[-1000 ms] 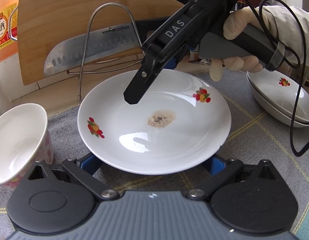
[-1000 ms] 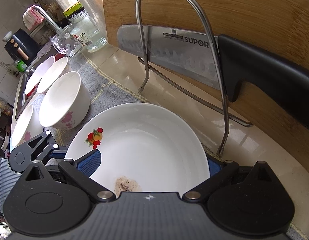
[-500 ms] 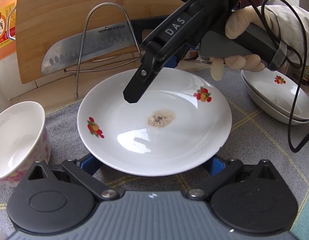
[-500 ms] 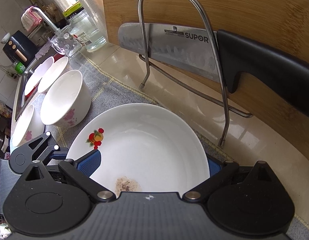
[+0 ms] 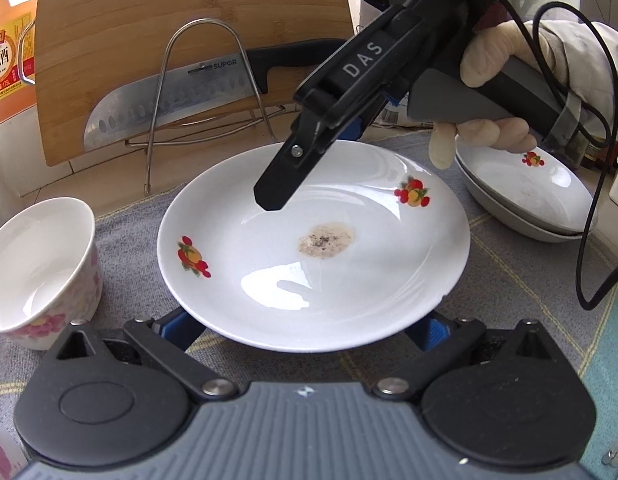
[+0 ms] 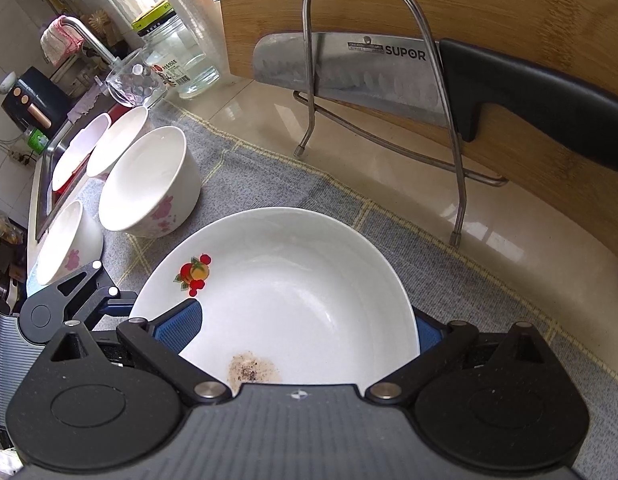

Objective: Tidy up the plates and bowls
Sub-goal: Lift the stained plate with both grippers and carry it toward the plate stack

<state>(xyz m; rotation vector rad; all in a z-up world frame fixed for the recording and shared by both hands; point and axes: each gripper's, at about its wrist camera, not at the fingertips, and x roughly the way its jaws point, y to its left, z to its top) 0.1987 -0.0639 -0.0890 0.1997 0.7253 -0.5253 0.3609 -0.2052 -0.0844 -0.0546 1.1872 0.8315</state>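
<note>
Behind the grey checked cloth mat you see a bamboo cutting board upright in a bent steel wire rack. A steel SUPOR knife with black handle rests against the board. A clear glass jar stands left of it, beside a chrome faucet.

The counter was a pale, glossy stone surface, with a grey mat crossed by yellow lines spread over its near part. A white plate with fruit prints and a brown smear sat over the middle of the mat. To its left stood a white bowl with pink flowers; to its right, two stacked plates. On the bare stone at the far side stood a wire rack holding a knife and a bamboo cutting board.
</note>
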